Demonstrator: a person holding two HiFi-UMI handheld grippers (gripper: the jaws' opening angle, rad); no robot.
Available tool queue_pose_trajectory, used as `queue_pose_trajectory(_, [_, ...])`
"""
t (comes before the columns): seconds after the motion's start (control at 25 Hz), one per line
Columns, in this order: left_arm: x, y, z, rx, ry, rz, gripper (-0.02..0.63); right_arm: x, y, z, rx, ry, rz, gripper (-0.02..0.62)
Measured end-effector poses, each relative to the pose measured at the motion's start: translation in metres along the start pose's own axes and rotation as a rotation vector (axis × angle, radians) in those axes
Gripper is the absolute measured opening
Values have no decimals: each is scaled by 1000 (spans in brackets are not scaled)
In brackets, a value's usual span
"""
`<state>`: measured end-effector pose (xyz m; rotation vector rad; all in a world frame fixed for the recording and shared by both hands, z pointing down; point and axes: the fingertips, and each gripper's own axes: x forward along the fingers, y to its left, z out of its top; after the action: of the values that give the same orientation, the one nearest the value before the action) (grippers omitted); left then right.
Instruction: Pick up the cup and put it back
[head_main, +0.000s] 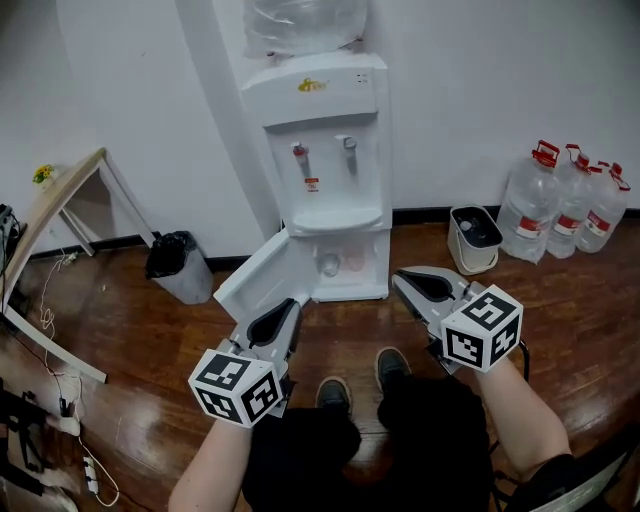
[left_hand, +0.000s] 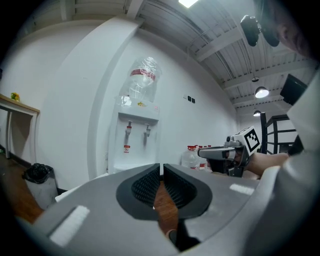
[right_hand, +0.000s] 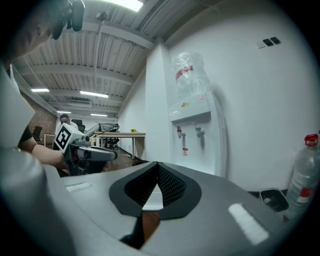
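L gripper (head_main: 288, 308), R gripper (head_main: 408, 278): fingers (left_hand: 142, 186) pressed together, empty; wood floor (head_main: 130, 330), white wall (head_main: 150, 80), dispenser (head_main: 325, 110) w/ door (head_main: 255, 278) open.

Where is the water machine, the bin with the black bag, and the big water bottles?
water dispenser (head_main: 325, 105), head view, on its white front panel above the two taps.
trash bin (head_main: 172, 252), head view, on the black bag lining its top.
water bottles (head_main: 528, 210), head view, on the clear body of the leftmost bottle.
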<state>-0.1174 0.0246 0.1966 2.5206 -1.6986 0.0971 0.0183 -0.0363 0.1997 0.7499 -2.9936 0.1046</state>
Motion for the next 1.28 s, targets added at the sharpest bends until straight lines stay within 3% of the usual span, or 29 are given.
queue_pose_trajectory(0.4, [36,12,17,36,-29,15,2,23,-32,15,-31,-19,15,3])
queue_pose_trajectory(0.92, [68,69,12,20,-41,73,2,83,-63,14,-5,-12,45,2])
queue_pose_trajectory(1.28, [89,67,34,54,-41,3,2,100,-81,26,-9,-10,38,2])
